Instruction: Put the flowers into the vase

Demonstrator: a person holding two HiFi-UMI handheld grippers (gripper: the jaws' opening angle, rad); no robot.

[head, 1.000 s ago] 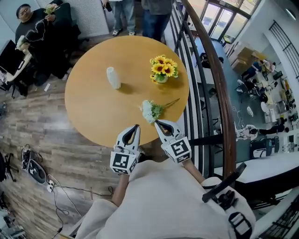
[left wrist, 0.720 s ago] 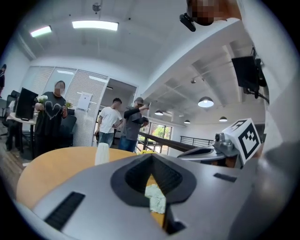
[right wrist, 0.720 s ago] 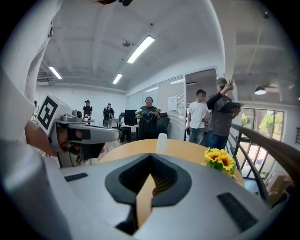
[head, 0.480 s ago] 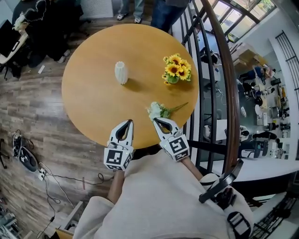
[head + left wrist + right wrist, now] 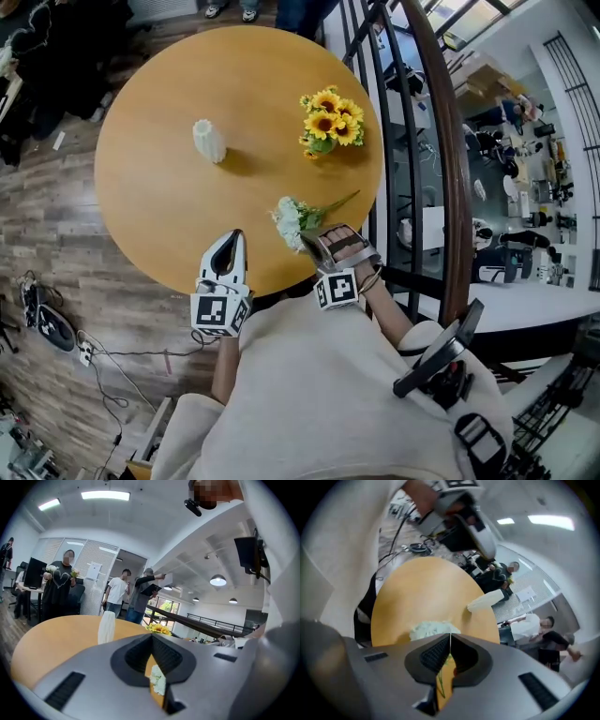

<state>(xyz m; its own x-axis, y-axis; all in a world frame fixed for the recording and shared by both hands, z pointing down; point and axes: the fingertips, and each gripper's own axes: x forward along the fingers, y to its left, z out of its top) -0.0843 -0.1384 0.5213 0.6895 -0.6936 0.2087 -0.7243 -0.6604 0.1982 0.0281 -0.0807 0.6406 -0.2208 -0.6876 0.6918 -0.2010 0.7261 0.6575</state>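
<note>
A bunch of white flowers (image 5: 289, 221) lies on the round wooden table (image 5: 169, 206), its green stem (image 5: 339, 202) pointing right. An empty white vase (image 5: 208, 141) stands upright farther back on the left. My right gripper (image 5: 307, 236) is rolled on its side, shut and holding nothing, with its tips just at the near side of the bunch. In the right gripper view the flowers (image 5: 431, 630) sit right beyond the closed tips (image 5: 450, 634). My left gripper (image 5: 232, 234) hovers over the table's near edge, shut and empty, left of the bunch. The left gripper view shows the vase (image 5: 106, 626) ahead.
A small pot of sunflowers (image 5: 328, 117) stands at the back right of the table. A dark metal railing (image 5: 441, 141) runs close along the table's right side. People (image 5: 115, 592) stand beyond the far edge. Cables (image 5: 112, 361) lie on the wood floor at the left.
My right gripper has dropped and rolled onto its side, ending against the white flowers. My left gripper has drifted a little left along the table's near edge.
</note>
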